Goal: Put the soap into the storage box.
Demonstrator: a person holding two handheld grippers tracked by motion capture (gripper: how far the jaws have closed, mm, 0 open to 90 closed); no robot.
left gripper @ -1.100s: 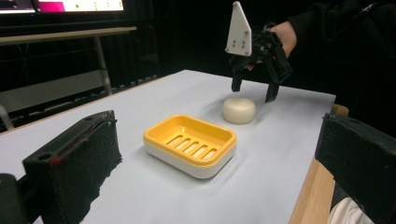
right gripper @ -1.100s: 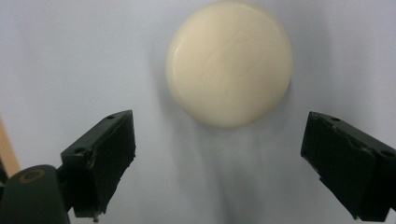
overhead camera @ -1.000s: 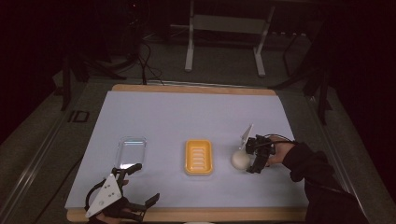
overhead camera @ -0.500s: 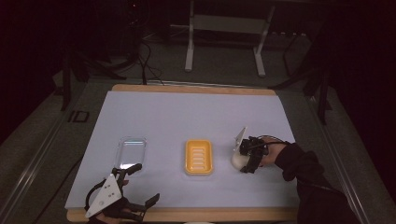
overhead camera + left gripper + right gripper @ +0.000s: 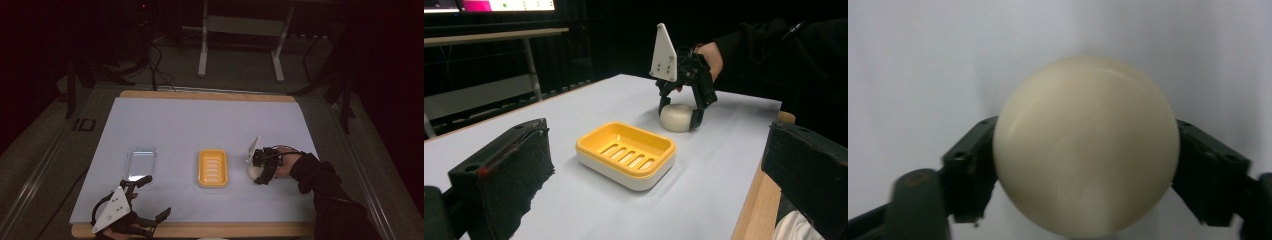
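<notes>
A round cream soap bar (image 5: 251,173) lies on the pale table cover, right of a yellow soap dish (image 5: 213,168). My right gripper (image 5: 255,175) points down over the bar, its jaws pressed against both sides of the soap bar (image 5: 1085,145), which rests on the cover. In the left gripper view the right gripper (image 5: 679,116) straddles the soap bar (image 5: 676,119) behind the yellow dish (image 5: 626,152). My left gripper (image 5: 156,196) hovers open near the front left edge, holding nothing, its wide-set jaws framing the left gripper view.
A clear plastic lid (image 5: 140,162) lies left of the dish, just beyond the left gripper. The pale cover (image 5: 200,125) sits on a wooden board (image 5: 210,94). Beyond the table's far edge stand metal legs and cables on a dark floor.
My right gripper has shifted slightly left and lower, closing in around the soap bar. The left gripper has stayed still.
</notes>
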